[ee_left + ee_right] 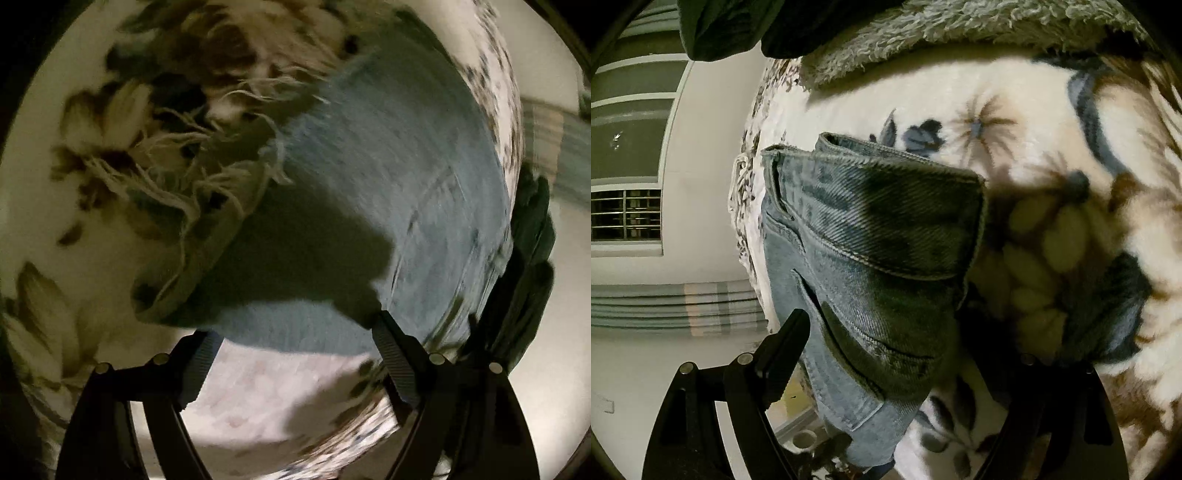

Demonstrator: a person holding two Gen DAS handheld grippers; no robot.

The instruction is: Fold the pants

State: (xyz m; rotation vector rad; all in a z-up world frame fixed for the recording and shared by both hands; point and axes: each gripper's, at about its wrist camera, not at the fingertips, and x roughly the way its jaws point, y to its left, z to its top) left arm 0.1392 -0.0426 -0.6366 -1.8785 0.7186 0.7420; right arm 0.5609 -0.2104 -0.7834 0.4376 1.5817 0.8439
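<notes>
Left wrist view, much blurred by motion: a floral blanket (pixel 48 206) in cream and brown fills the left side, with a pale frayed fringe (pixel 177 177) lying across it near the centre-left. To the right of the fringe the pants (pixel 388 177), light blue denim, spread over the blanket, with a dark shadow across their near part. The left gripper (pixel 291 334) has its fingers wide apart, the left finger (pixel 201 356) over the pale bedding and the right fingertip at the near edge of the denim; contact cannot be confirmed. Dark green cloth (pixel 532 236) sits at the far right. Right wrist view: a pale wall with a barred vent (pixel 626 214) stands at the left. The pants (pixel 871 251) occupy the centre, folded with a hemmed flap on top and a pocket seam showing, lying on the floral blanket (pixel 1071 110), which runs to the right. A grey shaggy cover (pixel 960 33) lies at the far edge. The right gripper (pixel 908 332) shows its left finger (pixel 786 350) just beside the denim; the right finger is lost in shadow, so I cannot tell whether the fingers grip.
</notes>
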